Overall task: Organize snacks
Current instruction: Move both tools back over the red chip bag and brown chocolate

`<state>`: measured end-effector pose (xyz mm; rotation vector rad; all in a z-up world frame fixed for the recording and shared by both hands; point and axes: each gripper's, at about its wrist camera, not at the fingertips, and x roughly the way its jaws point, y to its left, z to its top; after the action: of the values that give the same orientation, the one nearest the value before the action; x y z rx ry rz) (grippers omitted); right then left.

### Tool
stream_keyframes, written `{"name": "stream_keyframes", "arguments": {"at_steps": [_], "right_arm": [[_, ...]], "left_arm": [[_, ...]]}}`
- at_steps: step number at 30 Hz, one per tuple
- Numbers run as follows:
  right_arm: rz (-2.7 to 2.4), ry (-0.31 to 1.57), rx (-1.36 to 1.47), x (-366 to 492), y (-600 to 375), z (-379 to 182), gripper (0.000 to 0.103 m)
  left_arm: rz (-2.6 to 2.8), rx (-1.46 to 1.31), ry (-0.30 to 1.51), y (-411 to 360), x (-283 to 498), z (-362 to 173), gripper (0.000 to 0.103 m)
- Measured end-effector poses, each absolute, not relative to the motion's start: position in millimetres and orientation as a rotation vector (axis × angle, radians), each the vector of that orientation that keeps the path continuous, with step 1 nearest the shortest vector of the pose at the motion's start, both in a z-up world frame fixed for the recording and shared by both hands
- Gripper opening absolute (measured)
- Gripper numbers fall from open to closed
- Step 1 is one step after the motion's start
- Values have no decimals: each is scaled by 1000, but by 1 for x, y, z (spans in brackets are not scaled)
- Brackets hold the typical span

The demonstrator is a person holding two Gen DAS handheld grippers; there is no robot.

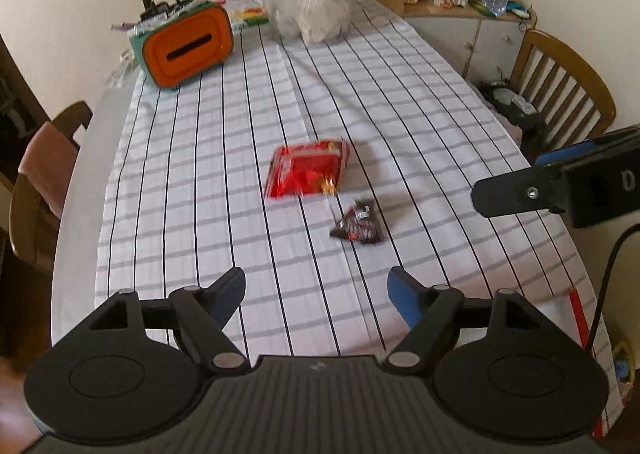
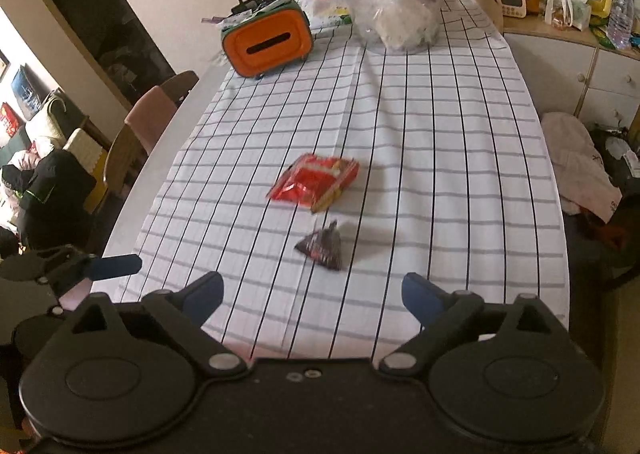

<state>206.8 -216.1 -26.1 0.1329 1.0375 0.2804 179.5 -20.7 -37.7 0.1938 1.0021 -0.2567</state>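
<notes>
Both the left gripper point(image 1: 316, 290) and right gripper point(image 2: 312, 294) are hovering spread wide and empty, the dark triangular packet point(image 2: 322, 248) lying directly ahead, nearer than the red snack bag point(image 2: 314, 182) beyond it on the tablecloth point(image 2: 460, 174).

Your left gripper point(image 1: 316, 290) sits wide open, holding nothing. Your right gripper point(image 2: 312, 294) is wide open too, at the left's 3 o'clock.

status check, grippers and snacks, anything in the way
Left gripper open, empty. Right gripper open, empty. Red snack bag and dark snack packet lie apart on the tablecloth, untouched. Nothing between grippers and snacks.
</notes>
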Motion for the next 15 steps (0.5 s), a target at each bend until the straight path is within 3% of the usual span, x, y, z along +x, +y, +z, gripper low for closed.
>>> {"name": "stream_keyframes", "arguments": {"at_steps": [15], "right_arm": [[328,1095,-20,313,-194,-45,96]], "left_arm": [[-400,151,1085,-45,247,-81,80]]}}
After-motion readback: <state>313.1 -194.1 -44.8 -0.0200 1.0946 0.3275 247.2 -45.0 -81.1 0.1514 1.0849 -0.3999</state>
